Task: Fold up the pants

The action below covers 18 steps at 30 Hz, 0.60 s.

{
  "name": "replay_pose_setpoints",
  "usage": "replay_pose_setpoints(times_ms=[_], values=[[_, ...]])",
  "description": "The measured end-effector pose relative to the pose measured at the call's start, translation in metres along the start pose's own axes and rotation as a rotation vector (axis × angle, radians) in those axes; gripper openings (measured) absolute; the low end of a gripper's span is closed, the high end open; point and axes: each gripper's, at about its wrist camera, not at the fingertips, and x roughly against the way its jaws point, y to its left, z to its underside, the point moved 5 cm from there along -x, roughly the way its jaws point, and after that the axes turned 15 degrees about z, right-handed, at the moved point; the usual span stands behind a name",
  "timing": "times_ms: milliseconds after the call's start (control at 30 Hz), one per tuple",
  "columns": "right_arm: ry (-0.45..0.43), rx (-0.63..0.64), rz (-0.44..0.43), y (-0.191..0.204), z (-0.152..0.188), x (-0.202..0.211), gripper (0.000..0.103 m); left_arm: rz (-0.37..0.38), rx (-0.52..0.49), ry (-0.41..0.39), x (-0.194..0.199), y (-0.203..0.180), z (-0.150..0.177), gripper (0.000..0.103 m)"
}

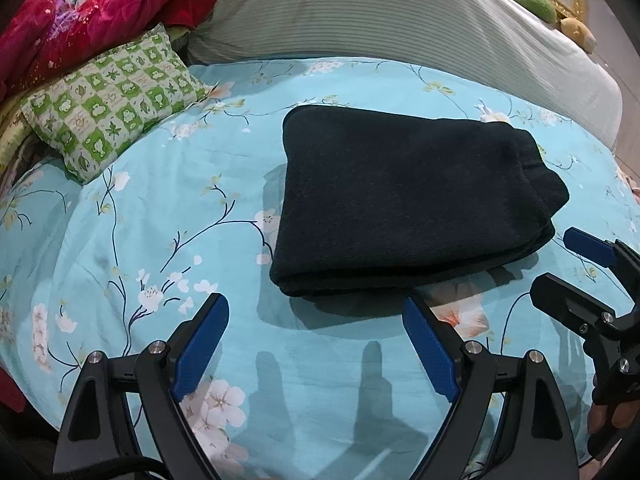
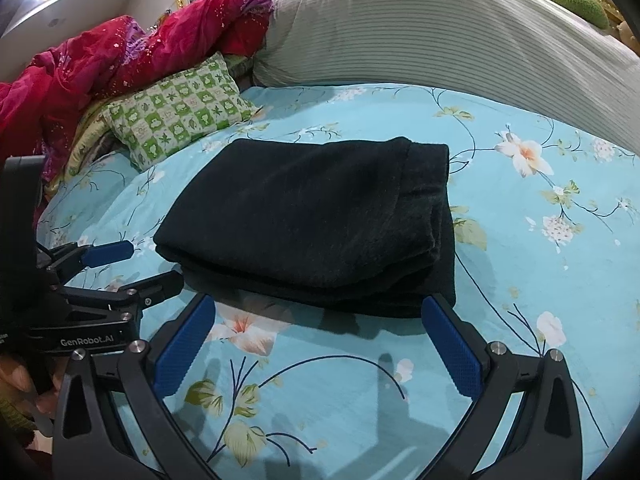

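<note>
I judge the folding done: the black pants [image 1: 412, 204] lie in a stacked rectangle on the floral bedsheet [image 1: 140, 220], my left gripper [image 1: 316, 344] and right gripper [image 2: 320, 344] both wide open, empty, just short of it, so next I only withdraw.

The bed [image 1: 160, 240], under a blue flowered sheet, carried folded black pants [image 1: 400, 204], a green checked pillow [image 1: 116, 104] and a striped bolster [image 1: 400, 12].

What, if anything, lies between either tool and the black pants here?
Nothing visible. Only bare floral bedsheet separates the open left tool and open right tool from the folded pants; the green pillow sits off behind.
</note>
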Motion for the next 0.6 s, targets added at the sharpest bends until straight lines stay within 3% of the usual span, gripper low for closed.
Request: replay_pose_setpoints(times_ms=[600], values=[[-0.022,-0.016,-0.002,0.0036,-0.0059,0.0021,0.103,0.015,-0.004,-0.020,0.0041,-0.0008,0.0001,0.089]])
